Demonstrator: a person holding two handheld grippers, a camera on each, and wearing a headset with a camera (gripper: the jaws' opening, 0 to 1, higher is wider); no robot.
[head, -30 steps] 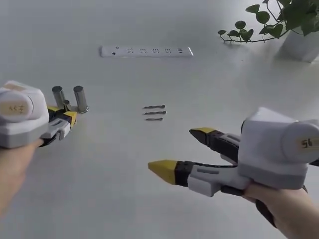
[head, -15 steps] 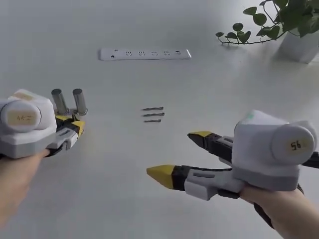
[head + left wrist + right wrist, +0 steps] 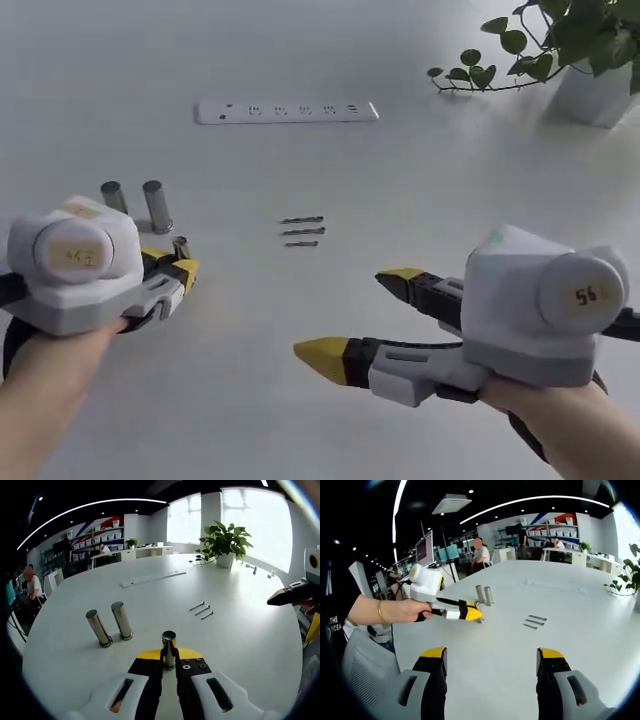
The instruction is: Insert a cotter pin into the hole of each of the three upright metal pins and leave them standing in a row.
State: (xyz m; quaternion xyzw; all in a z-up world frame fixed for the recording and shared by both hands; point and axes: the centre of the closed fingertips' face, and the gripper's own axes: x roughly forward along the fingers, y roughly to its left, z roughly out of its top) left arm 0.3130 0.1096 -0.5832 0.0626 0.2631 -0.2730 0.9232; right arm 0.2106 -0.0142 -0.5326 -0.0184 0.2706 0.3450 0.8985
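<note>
My left gripper (image 3: pixel 183 272) (image 3: pixel 169 656) is shut on one upright metal pin (image 3: pixel 168 648) (image 3: pixel 181 248), carried a little in front of the other two pins (image 3: pixel 153 206) (image 3: pixel 121 620) that stand side by side on the white table. Three cotter pins (image 3: pixel 302 231) (image 3: pixel 202 609) (image 3: pixel 535 621) lie in a short stack at the table's middle. My right gripper (image 3: pixel 365 319) (image 3: pixel 491 656) hovers open near the front right, nothing between its fingers. In the right gripper view the left gripper (image 3: pixel 468 613) shows with the two pins (image 3: pixel 484 595) behind it.
A white power strip (image 3: pixel 287 110) lies at the back of the table (image 3: pixel 300 160). A potted plant (image 3: pixel 560 50) stands at the back right. Desks, chairs and seated people show far off in the gripper views.
My left gripper has pulled one metal pin away from the other two, toward me and to the right. The right gripper has barely moved.
</note>
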